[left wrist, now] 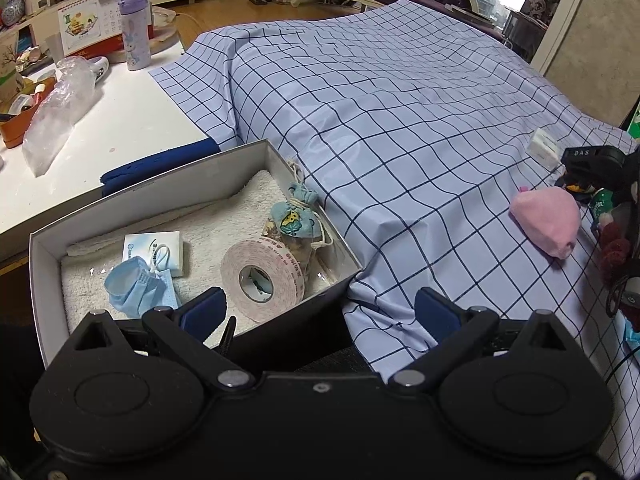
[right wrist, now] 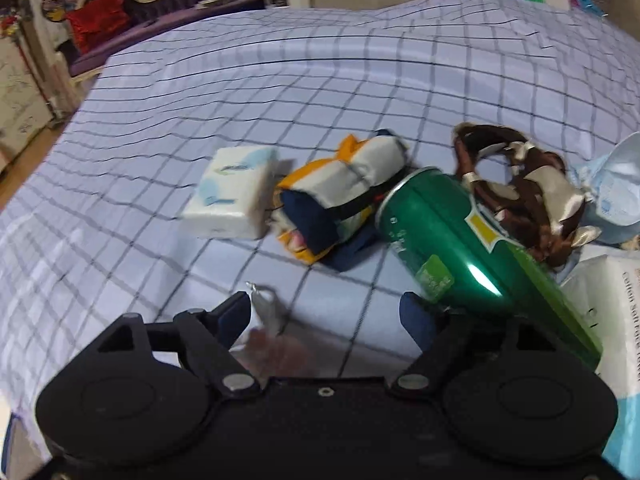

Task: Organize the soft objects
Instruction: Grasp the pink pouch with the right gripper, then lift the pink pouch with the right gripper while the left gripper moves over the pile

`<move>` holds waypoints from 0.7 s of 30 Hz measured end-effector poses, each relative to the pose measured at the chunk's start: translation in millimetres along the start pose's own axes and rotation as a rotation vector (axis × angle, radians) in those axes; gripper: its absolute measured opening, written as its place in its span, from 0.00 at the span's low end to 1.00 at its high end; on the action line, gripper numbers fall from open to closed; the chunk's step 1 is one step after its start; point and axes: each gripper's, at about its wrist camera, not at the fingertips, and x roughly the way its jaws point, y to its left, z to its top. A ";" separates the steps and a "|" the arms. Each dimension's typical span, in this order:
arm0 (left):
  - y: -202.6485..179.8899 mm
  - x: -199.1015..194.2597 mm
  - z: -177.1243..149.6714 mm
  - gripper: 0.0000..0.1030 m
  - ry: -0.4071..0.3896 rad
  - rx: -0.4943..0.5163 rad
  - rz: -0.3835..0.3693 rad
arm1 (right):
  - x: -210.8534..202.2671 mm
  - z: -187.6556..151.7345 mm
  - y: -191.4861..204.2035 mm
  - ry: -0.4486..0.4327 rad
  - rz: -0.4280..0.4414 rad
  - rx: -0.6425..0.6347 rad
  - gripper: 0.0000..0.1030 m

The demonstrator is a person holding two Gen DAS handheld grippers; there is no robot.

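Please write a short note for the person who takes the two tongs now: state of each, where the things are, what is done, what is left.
Left tongs: open, empty, over the near edge of the box.
Right tongs: open, empty, low over the checked cloth, beside the green can.
Done: face mask, tissue pack, blue pouch and tape roll lie in the box on a white towel.
Left on the cloth: pink soft item, tissue packet, folded fabric bundle, brown hair tie, light blue mask.
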 end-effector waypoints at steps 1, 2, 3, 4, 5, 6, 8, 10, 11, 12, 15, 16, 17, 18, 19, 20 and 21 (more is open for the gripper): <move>-0.2 0.1 -0.4 0.94 0.001 0.002 0.000 | -3.2 -2.3 2.1 0.000 0.014 -0.007 0.78; -0.2 0.2 -0.7 0.94 0.002 0.002 0.000 | -6.1 -4.3 4.7 -0.007 0.014 -0.020 0.79; 0.0 0.2 -0.7 0.94 0.003 0.003 0.001 | -7.6 -5.5 9.7 -0.014 0.010 -0.037 0.79; 0.3 0.2 -0.6 0.94 0.003 0.001 0.001 | -9.0 -6.9 13.0 -0.020 0.008 -0.055 0.79; 0.8 0.2 -0.5 0.94 0.002 -0.001 -0.001 | -6.7 -6.0 20.0 -0.023 0.002 -0.069 0.79; 0.9 0.2 -0.3 0.94 0.002 -0.003 -0.002 | -7.3 -6.9 22.4 -0.022 -0.001 -0.075 0.79; 1.2 0.1 -0.2 0.94 0.002 -0.006 -0.005 | -6.8 -7.2 25.9 -0.016 0.013 -0.078 0.79; 1.4 0.3 -0.2 0.94 0.004 -0.006 -0.008 | -10.6 -10.3 36.2 -0.024 0.013 -0.102 0.80; 1.3 0.4 0.1 0.94 0.004 -0.006 -0.008 | -12.7 -11.7 40.4 -0.035 0.008 -0.128 0.83; 1.3 0.3 0.1 0.94 0.004 -0.007 -0.008 | -14.5 -12.8 44.4 -0.040 0.006 -0.157 0.84; 1.8 0.6 0.9 0.94 0.003 -0.011 -0.012 | -19.4 -15.8 50.4 -0.022 0.060 -0.217 0.90; 2.0 0.5 1.0 0.94 0.003 -0.012 -0.012 | -24.8 -18.0 47.9 -0.016 0.075 -0.233 0.94; 2.1 0.2 1.2 0.94 0.003 -0.012 -0.013 | -28.0 -20.8 50.1 -0.011 0.082 -0.257 0.96; 2.4 -0.1 1.1 0.94 0.003 -0.013 -0.015 | -31.4 -24.9 53.2 -0.009 0.087 -0.284 0.96; 2.5 -0.4 0.9 0.94 0.002 -0.014 -0.016 | -34.4 -28.8 56.2 -0.010 0.085 -0.309 0.97; 2.6 -0.5 0.9 0.94 0.001 -0.014 -0.016 | -36.9 -33.5 59.5 -0.010 0.077 -0.336 0.97; 2.7 -0.5 0.9 0.94 0.001 -0.014 -0.015 | -39.6 -39.6 63.2 -0.008 0.073 -0.361 0.98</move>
